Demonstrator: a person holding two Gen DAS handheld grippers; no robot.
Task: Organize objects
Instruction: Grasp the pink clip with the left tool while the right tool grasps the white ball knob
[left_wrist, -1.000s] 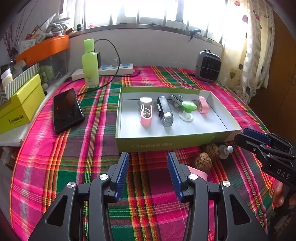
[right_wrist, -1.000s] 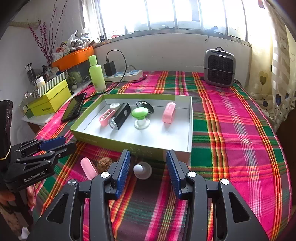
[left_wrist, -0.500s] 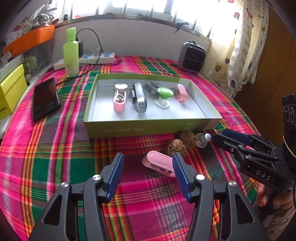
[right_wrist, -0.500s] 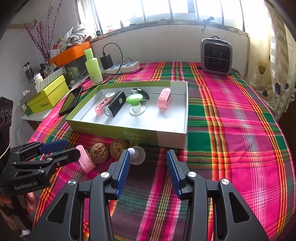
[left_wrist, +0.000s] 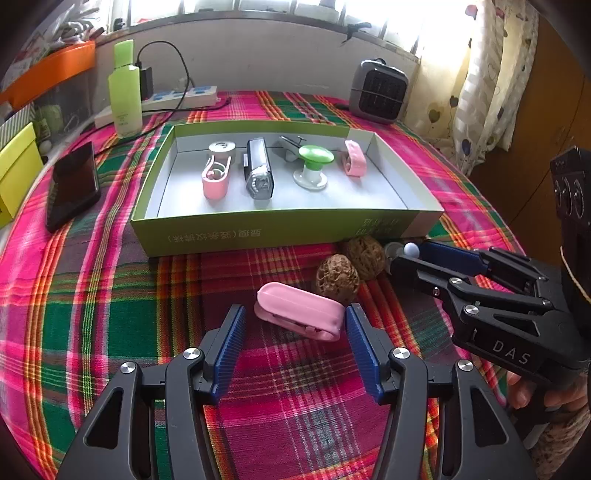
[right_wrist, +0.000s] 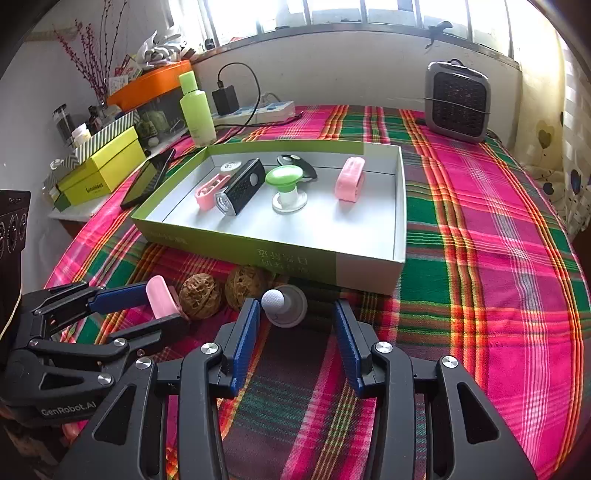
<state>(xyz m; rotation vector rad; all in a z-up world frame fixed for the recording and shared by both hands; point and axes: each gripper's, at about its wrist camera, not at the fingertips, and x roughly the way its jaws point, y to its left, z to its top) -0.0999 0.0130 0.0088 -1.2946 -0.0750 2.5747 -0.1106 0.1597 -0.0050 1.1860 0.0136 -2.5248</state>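
Straddling the pink clip (left_wrist: 300, 313) at lower centre of its view, the open left gripper (left_wrist: 295, 345) finds its long axis crosswise between the jaws, nearer than the open right gripper (right_wrist: 295, 341).

My left tongs (left_wrist: 293, 325) sit low with their jaws spread wide; my right tongs (right_wrist: 293, 317) sit just beside them, jaws equally wide, both pointing forward.
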